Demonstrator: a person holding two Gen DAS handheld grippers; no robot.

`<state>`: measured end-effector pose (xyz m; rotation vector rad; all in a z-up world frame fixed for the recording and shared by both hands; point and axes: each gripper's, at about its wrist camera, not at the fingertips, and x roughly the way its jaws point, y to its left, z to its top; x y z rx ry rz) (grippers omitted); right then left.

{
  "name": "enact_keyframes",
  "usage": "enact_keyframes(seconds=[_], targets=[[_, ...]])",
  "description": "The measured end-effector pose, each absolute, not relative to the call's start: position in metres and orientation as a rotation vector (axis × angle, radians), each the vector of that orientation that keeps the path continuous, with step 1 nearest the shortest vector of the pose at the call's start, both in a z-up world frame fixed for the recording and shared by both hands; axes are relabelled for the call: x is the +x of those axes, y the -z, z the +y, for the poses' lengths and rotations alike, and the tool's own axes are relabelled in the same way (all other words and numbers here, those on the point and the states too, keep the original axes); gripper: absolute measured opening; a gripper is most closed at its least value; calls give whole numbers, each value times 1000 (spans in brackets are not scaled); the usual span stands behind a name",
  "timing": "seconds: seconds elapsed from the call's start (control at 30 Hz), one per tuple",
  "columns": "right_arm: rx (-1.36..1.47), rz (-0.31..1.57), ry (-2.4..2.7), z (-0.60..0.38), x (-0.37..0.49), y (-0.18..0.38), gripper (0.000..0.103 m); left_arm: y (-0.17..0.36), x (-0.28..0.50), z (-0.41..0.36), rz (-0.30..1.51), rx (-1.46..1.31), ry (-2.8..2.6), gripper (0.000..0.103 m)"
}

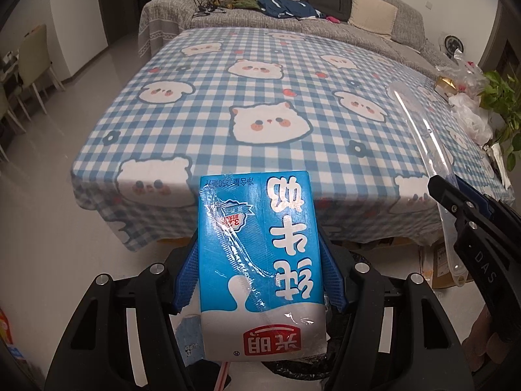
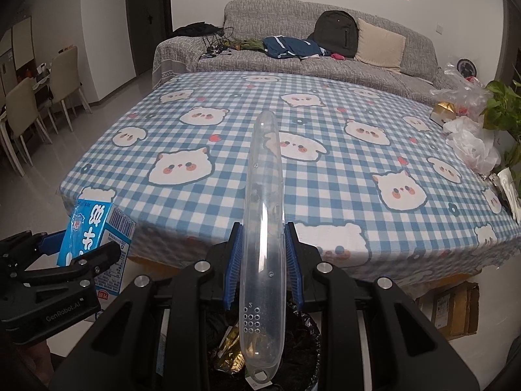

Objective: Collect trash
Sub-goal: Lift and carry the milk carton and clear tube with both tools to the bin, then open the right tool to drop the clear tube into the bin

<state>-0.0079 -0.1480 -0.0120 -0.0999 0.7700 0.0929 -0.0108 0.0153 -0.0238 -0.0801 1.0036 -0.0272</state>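
The left gripper [image 1: 259,257] pinches a blue-and-white milk carton [image 1: 260,260] by its two narrow sides, its blue ribbed pads [image 1: 187,277] pressed against the card. The carton sits upside down between the fingers, a wrapped straw taped slantwise across its face, its far end reaching over the near edge of the table. Below its near end lies the dark opening of a black-lined trash bin [image 2: 293,342], with gold foil already inside.

The right gripper [image 2: 263,260] is closed on a long clear plastic case [image 2: 265,228], slim and rounded at both ends. The case runs straight out between the pads towards the far side, and its near end with a small loop hangs over the bin. The two grippers are near each other, the left one just to the left of the right.

Beyond them stands a table under a blue-and-white checked cloth with cartoon animal faces [image 1: 260,91]. At its far right edge lie crumpled clear plastic bags [image 2: 472,143] beside a green plant [image 2: 504,110]. A grey sofa [image 2: 293,62] behind holds a black backpack [image 2: 337,32], a beige cushion and clothes. A cardboard box [image 2: 456,309] sits under the table.

The left gripper's body reads "GenRobot.AI"; the carton carries Chinese characters and a barcode; the case bears an "S" above rows of small holes.
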Motion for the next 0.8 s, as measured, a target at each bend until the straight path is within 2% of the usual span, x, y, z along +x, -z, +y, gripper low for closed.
enact_keyframes(seconds=[0.8], targets=[[-120,869,-74,-150,-79,89,25,83,-88,34,1029,-79,14,63]])
